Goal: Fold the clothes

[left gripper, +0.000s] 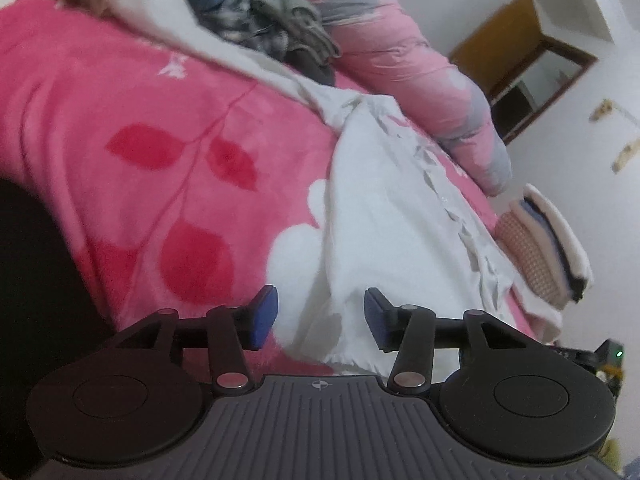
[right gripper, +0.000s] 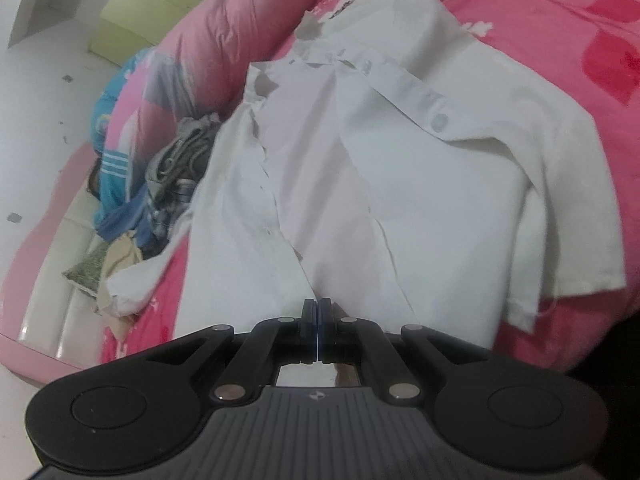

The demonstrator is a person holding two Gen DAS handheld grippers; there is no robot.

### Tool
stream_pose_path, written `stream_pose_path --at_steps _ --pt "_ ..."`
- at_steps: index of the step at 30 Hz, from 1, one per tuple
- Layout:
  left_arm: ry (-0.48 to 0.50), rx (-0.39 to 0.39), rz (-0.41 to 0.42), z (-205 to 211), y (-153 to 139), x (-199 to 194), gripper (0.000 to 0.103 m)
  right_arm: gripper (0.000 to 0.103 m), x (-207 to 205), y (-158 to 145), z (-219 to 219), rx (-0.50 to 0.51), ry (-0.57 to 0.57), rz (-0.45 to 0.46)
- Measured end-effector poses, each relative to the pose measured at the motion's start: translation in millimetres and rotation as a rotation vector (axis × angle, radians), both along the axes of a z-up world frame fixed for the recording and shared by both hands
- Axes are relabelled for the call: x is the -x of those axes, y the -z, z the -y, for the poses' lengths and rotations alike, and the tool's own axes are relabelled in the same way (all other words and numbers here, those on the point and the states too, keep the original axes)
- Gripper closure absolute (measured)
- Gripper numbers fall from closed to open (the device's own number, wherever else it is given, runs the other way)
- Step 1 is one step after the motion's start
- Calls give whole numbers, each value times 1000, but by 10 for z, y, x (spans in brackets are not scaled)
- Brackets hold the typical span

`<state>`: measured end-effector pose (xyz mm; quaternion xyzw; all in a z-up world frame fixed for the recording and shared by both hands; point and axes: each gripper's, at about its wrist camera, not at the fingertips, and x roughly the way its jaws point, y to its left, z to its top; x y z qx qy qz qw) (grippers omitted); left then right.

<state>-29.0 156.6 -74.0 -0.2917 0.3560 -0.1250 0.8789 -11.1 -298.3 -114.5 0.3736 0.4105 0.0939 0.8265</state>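
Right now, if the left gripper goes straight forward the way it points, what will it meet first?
Most likely the white shirt: the open left gripper points at its near edge on the pink blanket. Depth is unclear.

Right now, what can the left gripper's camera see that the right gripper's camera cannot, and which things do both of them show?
Only the left wrist view shows the stack of folded clothes at the bed's edge, the wooden-framed opening in the wall, and the left gripper, jaws apart over fabric.

Only the right wrist view shows the blue striped garment and the right gripper, jaws together.

Both show the white button-up shirt, the pink floral blanket and the pile of dark unfolded clothes.
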Motion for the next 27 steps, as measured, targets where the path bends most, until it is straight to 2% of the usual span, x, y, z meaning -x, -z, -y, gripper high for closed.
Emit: stream_pose_path --at_steps 5,9,11,13,15,23,27 --pt "12 -30 63 20 -74 -53 50 102 38 -254 -41 116 7 35" --pt "17 -47 91 38 -102 -171 49 98 -121 -538 -73 141 -23 105" --pt "17 -60 101 86 -102 -242 49 93 -296 -636 -127 153 -49 130" --pt "21 -80 110 126 -82 -294 49 82 -515 -661 -206 163 -79 145" --pt "27 -105 113 165 -50 -336 49 76 -769 -607 -288 167 -103 136" --pt "69 -220 133 300 76 -347 49 76 -1612 -248 -404 98 -127 59" --pt "91 -295 146 383 88 -347 49 76 -1926 -201 -542 142 -171 67"
